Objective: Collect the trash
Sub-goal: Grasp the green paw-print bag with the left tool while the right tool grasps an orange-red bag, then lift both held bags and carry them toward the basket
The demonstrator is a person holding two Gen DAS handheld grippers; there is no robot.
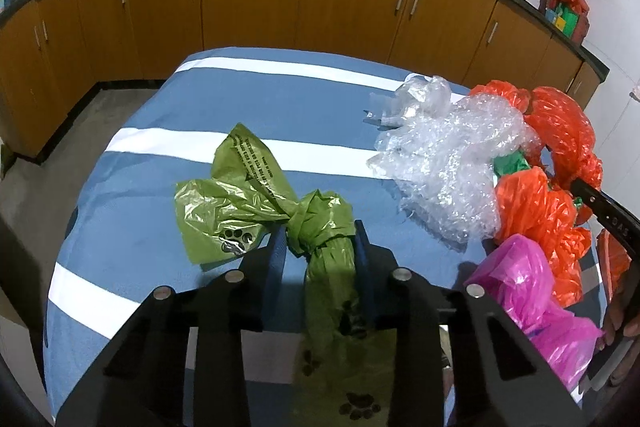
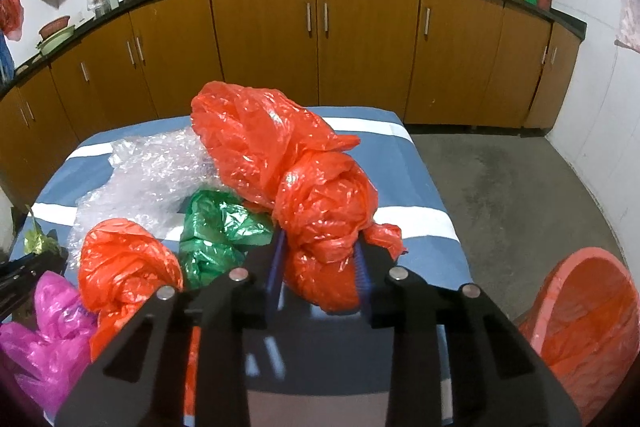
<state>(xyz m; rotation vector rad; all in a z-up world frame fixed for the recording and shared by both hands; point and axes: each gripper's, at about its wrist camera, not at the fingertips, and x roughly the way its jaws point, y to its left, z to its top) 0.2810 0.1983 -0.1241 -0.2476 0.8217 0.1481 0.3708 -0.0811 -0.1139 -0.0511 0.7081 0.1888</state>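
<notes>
Now we are at the pick-up step: our left gripper [image 1: 320,247] pinches the green bag [image 1: 320,227] at lower centre on the worktop [image 1: 280,95], our right gripper [image 2: 320,259] squeezes the knotted orange bag [image 2: 324,215] mid-frame; next, we judge, both must lift to the orange bin [image 2: 580,327] at lower right.

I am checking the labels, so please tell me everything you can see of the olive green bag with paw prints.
The olive green bag is thin, shiny, crinkled plastic with black paw prints and printed text. It is tied in a knot at its middle and lies on the blue and white striped cloth. The left gripper is shut on its knot.
</notes>
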